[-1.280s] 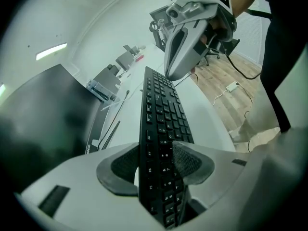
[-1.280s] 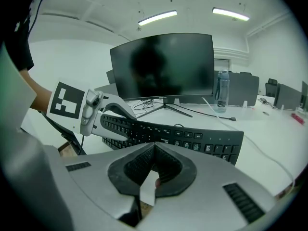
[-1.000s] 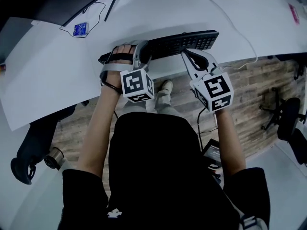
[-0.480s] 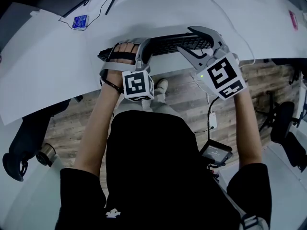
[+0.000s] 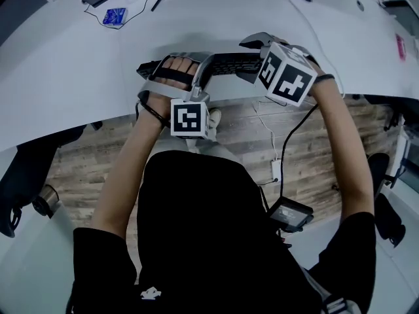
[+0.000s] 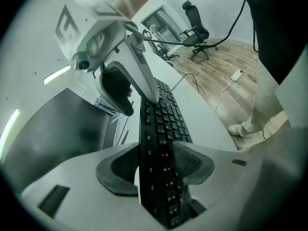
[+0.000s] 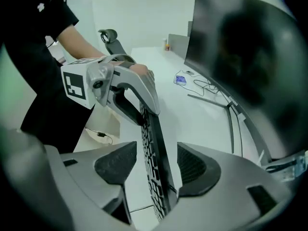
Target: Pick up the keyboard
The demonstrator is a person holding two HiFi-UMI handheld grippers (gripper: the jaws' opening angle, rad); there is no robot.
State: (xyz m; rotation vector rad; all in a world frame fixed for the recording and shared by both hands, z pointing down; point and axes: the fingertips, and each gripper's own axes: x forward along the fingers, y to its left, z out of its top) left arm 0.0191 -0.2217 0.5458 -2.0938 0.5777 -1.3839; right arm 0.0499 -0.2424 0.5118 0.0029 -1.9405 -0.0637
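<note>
The black keyboard (image 5: 229, 63) lies along the near edge of the white table (image 5: 78, 77). My left gripper (image 5: 186, 67) is at its left end. In the left gripper view the keyboard (image 6: 161, 129) runs between the pads (image 6: 120, 170), which press on its edge and its keys. My right gripper (image 5: 252, 59) straddles the right end, pointing steeply down. Its jaws have just been opening. In the right gripper view the keyboard (image 7: 156, 177) stands on edge between the pads (image 7: 195, 167), with a gap on each side.
A dark monitor (image 7: 250, 57) stands behind the keyboard, with thin cables (image 7: 207, 97) on the table before it. A small blue card (image 5: 114, 16) lies far left. Below the table edge are wood floor, the person's shoe (image 5: 211, 116) and a power adapter (image 5: 276, 170).
The right gripper has rolled over, moved up over the keyboard's right end and opened its jaws around it. The left gripper has kept its place on the left end.
</note>
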